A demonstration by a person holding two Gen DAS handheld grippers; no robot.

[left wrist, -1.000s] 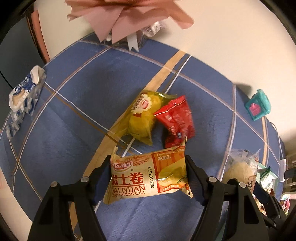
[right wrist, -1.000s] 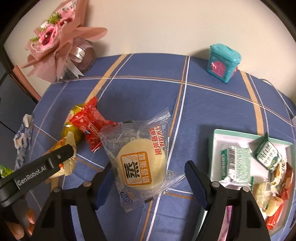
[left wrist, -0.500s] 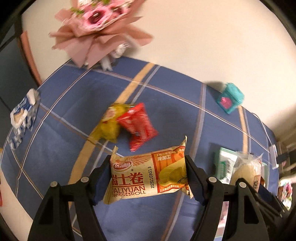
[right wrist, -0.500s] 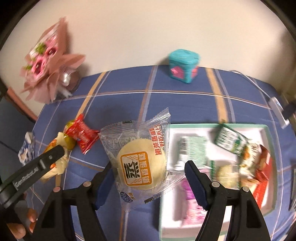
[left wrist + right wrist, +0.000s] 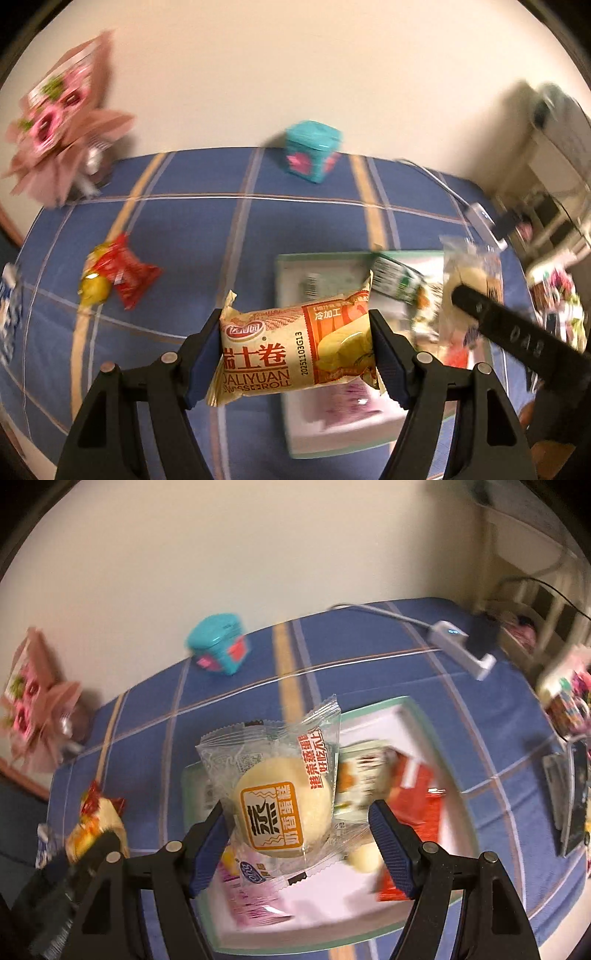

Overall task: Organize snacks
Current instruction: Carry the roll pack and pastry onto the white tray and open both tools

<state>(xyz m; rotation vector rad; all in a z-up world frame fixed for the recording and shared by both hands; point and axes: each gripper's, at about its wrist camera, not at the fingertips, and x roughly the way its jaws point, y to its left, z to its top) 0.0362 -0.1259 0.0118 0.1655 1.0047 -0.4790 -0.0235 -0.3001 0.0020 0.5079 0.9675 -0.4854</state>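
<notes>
My left gripper (image 5: 295, 354) is shut on an orange and cream Swiss roll packet (image 5: 291, 350), held crosswise just left of a white tray with a green rim (image 5: 284, 266). My right gripper (image 5: 299, 834) is shut on a clear packet with a round yellow steamed cake (image 5: 280, 805), held over the tray (image 5: 424, 716). Several snack packets lie in the tray, blurred. A red packet (image 5: 129, 273) and a yellow one (image 5: 94, 291) lie together on the blue checked cloth at the left. In the left wrist view the steamed cake packet (image 5: 471, 273) shows at the right, above the tray.
A teal toy box (image 5: 312, 151) stands at the table's back edge by the wall. A pink bouquet (image 5: 62, 122) is at the back left. A white adapter with a cable (image 5: 461, 646) lies at the back right. A blue and white packet (image 5: 9, 314) sits at the left edge.
Both grippers have swept to the right with their packets, from beside the loose red and yellow snacks to the tray. Both views have rolled. Neither grip has altered.
</notes>
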